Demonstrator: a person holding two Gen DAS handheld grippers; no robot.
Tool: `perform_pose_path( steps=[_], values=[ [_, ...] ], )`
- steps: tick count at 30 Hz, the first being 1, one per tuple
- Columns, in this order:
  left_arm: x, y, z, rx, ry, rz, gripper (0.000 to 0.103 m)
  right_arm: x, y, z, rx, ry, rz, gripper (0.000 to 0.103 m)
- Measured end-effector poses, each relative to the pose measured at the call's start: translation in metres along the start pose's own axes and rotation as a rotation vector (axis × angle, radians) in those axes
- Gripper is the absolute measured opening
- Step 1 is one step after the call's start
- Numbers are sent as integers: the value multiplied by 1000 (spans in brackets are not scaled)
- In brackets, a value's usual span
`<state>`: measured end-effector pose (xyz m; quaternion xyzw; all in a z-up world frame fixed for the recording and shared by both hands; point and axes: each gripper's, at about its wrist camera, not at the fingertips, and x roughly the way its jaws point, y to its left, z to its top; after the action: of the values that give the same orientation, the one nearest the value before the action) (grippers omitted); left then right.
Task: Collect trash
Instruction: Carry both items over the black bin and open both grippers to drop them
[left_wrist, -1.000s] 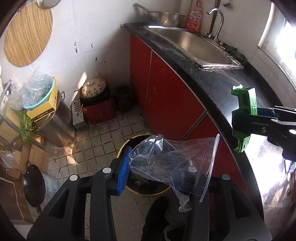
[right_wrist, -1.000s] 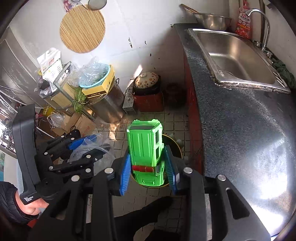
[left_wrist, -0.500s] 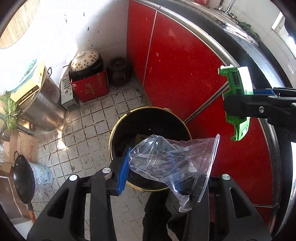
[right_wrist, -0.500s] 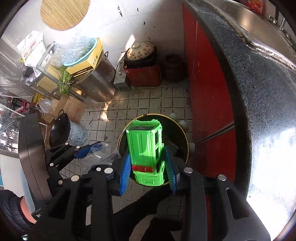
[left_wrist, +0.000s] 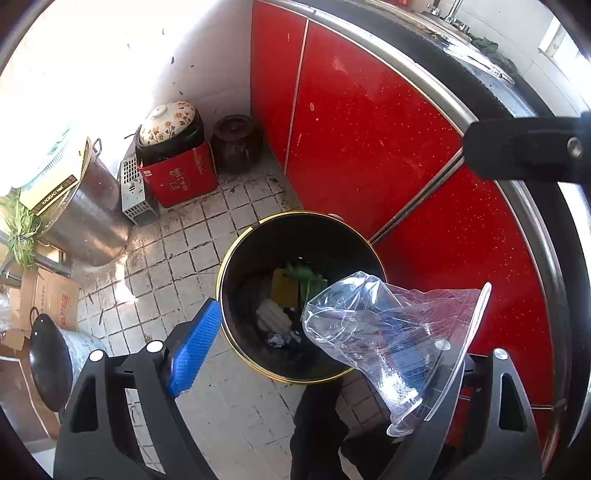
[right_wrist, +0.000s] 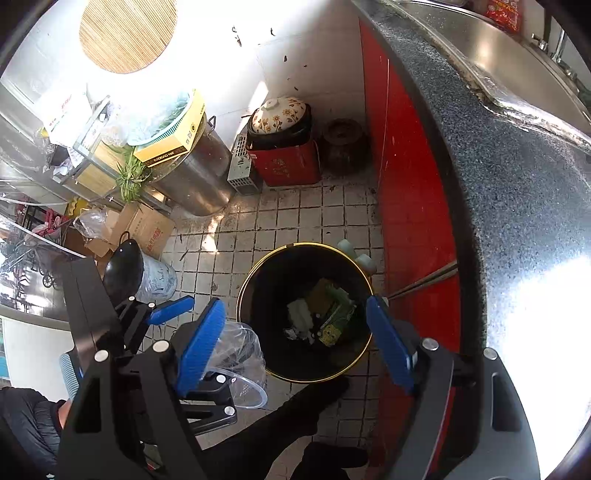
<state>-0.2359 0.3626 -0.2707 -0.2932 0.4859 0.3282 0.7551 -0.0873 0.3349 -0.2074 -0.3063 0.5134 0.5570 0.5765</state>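
While the round black trash bin with a gold rim (right_wrist: 255, 280) is standing on the tiled floor just beside the red cabinet doors (left_wrist: 369, 147), the right gripper (right_wrist: 295, 339) is hovering above its mouth with its blue-padded fingers (right_wrist: 201, 343) spread wide and nothing between them. A green plastic piece (right_wrist: 338, 314) is lying at the bottom of the bin among a yellow-brown card, white crumpled paper and other scraps, so that part of the collecting looks done. The left gripper (left_wrist: 314, 350) is hanging over the near rim, its fingers apart too; the crumpled clear plastic bag (left_wrist: 388, 332) is draping over its right finger and partly hiding it, so whether anything is pinching the bag is unclear. By my judgement, what is left is getting this bag down into the bin; whether more trash is waiting on the speckled dark tabletop (right_wrist: 517, 184) is impossible to tell from here
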Motion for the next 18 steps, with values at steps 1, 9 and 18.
perform_pose_path(
  steps=[1,9,18],
  values=[
    [0,1,1,-6,-2,1,87,-3,-2,-1,10,-5,3,76],
    [-1,9,8,-74,-5,1,88,-21,-5,-8,15,-4,19,76],
    [-10,7,9,-68,-32,0,88,-30,6,-22,-17,8,24,76]
  ],
)
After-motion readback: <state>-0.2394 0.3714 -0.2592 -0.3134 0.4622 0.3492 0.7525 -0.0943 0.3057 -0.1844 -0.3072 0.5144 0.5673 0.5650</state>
